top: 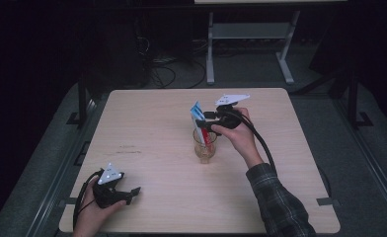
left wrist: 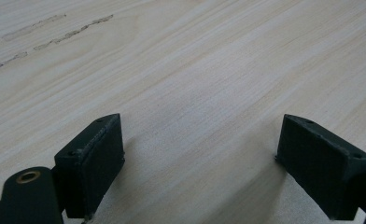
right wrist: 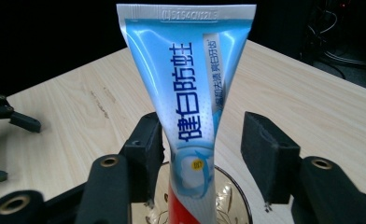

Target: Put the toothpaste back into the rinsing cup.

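A light wooden bench (top: 147, 128) stands in a dark room. Near its middle is a clear glass cup (top: 204, 146). A blue and white toothpaste tube (top: 199, 117) stands up in the cup, with its flat sealed end at the top and its red lower part down inside the glass. The tube leans a little.

The right hand-held gripper (top: 205, 124) is up at the tube, just above the cup. The person's right hand (top: 238, 132) holds it, and a checked sleeve (top: 280, 200) comes in from the bottom edge. A black cable (top: 263, 143) runs back from it along the arm. In the right gripper view, the tube (right wrist: 190, 93) stands between the two black jaws. The jaws are apart. One jaw is right beside the tube, maybe touching it. The other jaw has a gap between it and the tube. So this hand-held gripper (right wrist: 200, 140) is fairly wide and is not squeezing the tube. The rim of the cup (right wrist: 239, 186) shows just under the jaws.

The left hand-held gripper (top: 132, 193) is low on the near left part of the bench, well apart from the cup. The person's left hand (top: 95, 212) holds it. In the left gripper view its jaws are spread wide, with bare wood (left wrist: 190, 93) between them. It holds nothing.

Some faint dark marks (top: 127, 149) are on the wood left of the cup.
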A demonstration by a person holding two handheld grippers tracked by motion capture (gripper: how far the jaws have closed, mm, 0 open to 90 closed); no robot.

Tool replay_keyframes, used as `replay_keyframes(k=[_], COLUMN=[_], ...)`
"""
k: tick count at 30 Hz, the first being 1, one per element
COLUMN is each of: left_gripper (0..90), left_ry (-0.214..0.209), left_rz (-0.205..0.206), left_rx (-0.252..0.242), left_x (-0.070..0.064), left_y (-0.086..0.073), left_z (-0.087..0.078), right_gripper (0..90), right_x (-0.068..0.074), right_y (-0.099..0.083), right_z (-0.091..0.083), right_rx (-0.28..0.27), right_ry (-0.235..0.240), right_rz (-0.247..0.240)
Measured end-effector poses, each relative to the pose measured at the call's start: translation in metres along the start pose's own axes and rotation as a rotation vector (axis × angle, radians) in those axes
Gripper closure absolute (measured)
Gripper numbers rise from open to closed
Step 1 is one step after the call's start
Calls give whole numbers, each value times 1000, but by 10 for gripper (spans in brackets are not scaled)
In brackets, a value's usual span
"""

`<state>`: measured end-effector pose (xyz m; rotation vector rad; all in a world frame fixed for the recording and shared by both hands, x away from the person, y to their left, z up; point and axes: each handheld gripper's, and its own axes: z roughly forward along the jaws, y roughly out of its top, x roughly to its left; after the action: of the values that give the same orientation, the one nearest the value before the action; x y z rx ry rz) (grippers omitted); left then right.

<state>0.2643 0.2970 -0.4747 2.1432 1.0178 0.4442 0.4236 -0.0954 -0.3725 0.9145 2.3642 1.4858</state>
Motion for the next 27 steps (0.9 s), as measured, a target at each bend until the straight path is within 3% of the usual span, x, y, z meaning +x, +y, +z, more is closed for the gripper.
replay_keyframes(k=[12,27], left_gripper=[137,137], left_ry=[3,4], left_rz=[-4,-5], left_rx=[0,0], left_x=[0,0], left_y=[0,0], left_z=[0,0], right_gripper=[398,371], right_x=[-8,-12], right_y=[-12,-42], right_z=[-34,-81], right_rx=[-25,-35], right_ry=[-9,-72], right_rz=[27,30])
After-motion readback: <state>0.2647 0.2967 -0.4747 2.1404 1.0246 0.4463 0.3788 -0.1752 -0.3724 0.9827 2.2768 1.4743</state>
